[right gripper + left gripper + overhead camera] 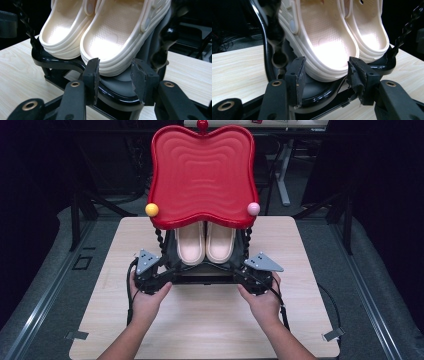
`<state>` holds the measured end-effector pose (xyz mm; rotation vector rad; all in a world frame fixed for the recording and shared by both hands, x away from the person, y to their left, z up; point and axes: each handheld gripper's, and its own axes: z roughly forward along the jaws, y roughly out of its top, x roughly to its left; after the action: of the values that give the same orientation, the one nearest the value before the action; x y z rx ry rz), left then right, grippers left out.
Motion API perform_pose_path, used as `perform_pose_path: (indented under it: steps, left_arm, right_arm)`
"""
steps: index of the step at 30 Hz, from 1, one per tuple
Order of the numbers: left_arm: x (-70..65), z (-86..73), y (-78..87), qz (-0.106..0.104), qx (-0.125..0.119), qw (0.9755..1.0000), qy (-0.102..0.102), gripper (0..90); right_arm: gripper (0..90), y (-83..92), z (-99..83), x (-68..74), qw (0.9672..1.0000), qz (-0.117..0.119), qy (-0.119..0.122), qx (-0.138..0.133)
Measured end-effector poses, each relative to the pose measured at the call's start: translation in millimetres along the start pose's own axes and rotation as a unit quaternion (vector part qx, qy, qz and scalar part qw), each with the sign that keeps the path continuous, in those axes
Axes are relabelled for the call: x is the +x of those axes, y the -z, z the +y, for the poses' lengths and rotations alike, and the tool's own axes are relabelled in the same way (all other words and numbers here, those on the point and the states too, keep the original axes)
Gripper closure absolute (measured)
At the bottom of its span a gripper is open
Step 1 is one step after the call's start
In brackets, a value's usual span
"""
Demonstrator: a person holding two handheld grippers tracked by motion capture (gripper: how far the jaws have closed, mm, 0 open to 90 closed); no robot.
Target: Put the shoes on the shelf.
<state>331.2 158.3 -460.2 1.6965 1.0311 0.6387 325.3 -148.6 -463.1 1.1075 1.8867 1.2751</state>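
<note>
High view, cream clogs (pixel 206 242) between both open tools, left tool (pixel 159 269), right tool (pixel 246 271).

High view: the red tray (pixel 202 175) covers the front halves of the two cream clogs (pixel 205 242), most of the black rack (pixel 202 272) beneath and the table's (pixel 210 320) far edge at its middle. The jaws of the left gripper (pixel 150 270) and right gripper (pixel 257 270) are hidden under their grey plates and the hands. Left gripper view: the top edge cuts off the clogs' (pixel 329 37) toes; the twisted post (pixel 274 37) at left is blurred. Right gripper view: the toes of the clogs (pixel 105 32) are likewise cut off at the top edge, and the post (pixel 165 42) at right is blurred.
</note>
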Motion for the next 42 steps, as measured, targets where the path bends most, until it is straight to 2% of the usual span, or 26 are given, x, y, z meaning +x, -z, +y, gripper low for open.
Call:
perform_pose_path:
  steps: [6, 14, 20, 25, 28, 35, 37, 39, 42]
  left_arm:
    - [5.8, -5.5, 13.4, 0.005, 0.001, 1.0, -0.006, 48.3]
    - [19.9, -25.4, 34.2, 0.017, 0.007, 0.9998, -0.002, 47.7]
    - [30.0, -38.9, 47.9, 0.03, 0.018, 0.9994, -0.002, 47.0]
    - [35.1, -50.9, 61.7, 0.033, 0.018, 0.9993, 0.0, 46.1]
    - [37.6, -57.9, 68.5, 0.035, 0.027, 0.999, 0.001, 45.7]
    - [38.4, -72.3, 71.2, 0.034, 0.041, 0.9986, -0.005, 45.0]
    - [38.3, -76.1, 69.7, 0.036, 0.045, 0.9983, -0.012, 44.8]
    - [37.1, -79.7, 67.2, 0.037, 0.048, 0.9979, -0.022, 44.7]
    - [35.4, -84.5, 62.2, 0.025, 0.053, 0.998, -0.025, 44.6]
  right_arm:
    - [57.9, 13.8, -3.9, -3.8, 0.9999, -0.003, 0.01, -0.001]
    - [57.6, 33.0, -19.2, -8.1, 0.9994, -0.015, 0.032, 0.006]
    - [57.3, 48.3, -30.5, -13.4, 0.9993, -0.02, 0.031, 0.009]
    - [56.4, 60.7, -43.7, -21.9, 0.9991, -0.025, 0.027, 0.021]
    - [55.7, 66.4, -52.0, -26.1, 0.9987, -0.03, 0.026, 0.032]
    - [54.5, 73.0, -71.1, -31.8, 0.998, -0.03, 0.02, 0.051]
    - [54.2, 72.5, -74.2, -30.9, 0.9981, -0.033, 0.019, 0.048]
    - [53.8, 70.8, -77.7, -29.2, 0.9979, -0.031, 0.027, 0.05]
    - [53.6, 66.5, -84.1, -24.1, 0.9971, -0.027, 0.045, 0.056]
